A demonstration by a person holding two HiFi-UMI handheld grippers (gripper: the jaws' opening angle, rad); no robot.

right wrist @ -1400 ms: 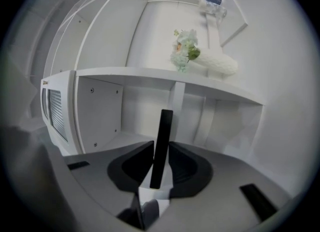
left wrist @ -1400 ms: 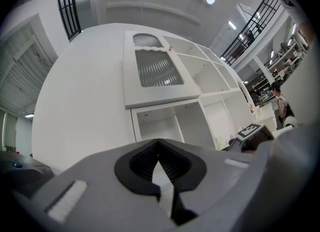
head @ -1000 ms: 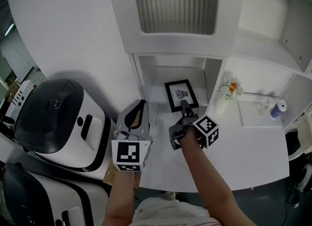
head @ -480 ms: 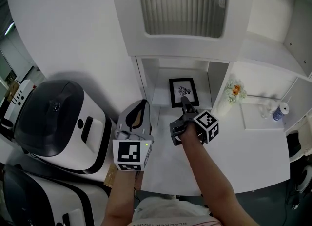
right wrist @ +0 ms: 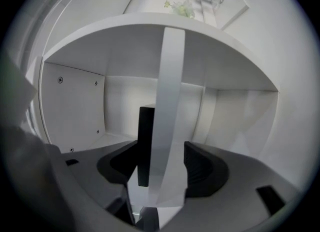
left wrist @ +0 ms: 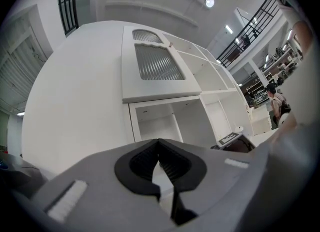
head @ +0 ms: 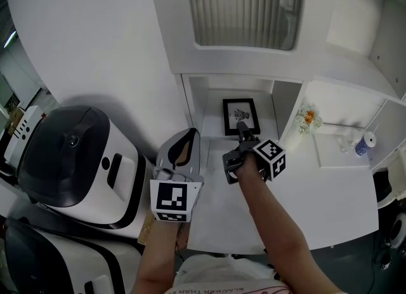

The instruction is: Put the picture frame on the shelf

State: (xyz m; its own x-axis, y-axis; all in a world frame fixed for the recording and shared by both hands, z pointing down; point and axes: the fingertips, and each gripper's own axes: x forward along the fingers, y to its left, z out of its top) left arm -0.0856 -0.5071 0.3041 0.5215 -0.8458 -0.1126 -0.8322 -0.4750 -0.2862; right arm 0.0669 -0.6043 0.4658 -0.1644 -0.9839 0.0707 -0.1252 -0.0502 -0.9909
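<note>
Releasing picture frame (head: 240,113) on shelf (head: 212,118); right claw (head: 242,129) just opening wide, frame loose between; next, likely back straight out.

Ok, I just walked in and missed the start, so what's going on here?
A person works with a handheld gripper in each hand. The right gripper reaches into the low shelf compartment, where the black picture frame stands upright between its jaws. Those jaws have just been opening and now stand wide, so the frame looks set down and is probably being let go. The left gripper is shut, empty and held off to the side.
</note>
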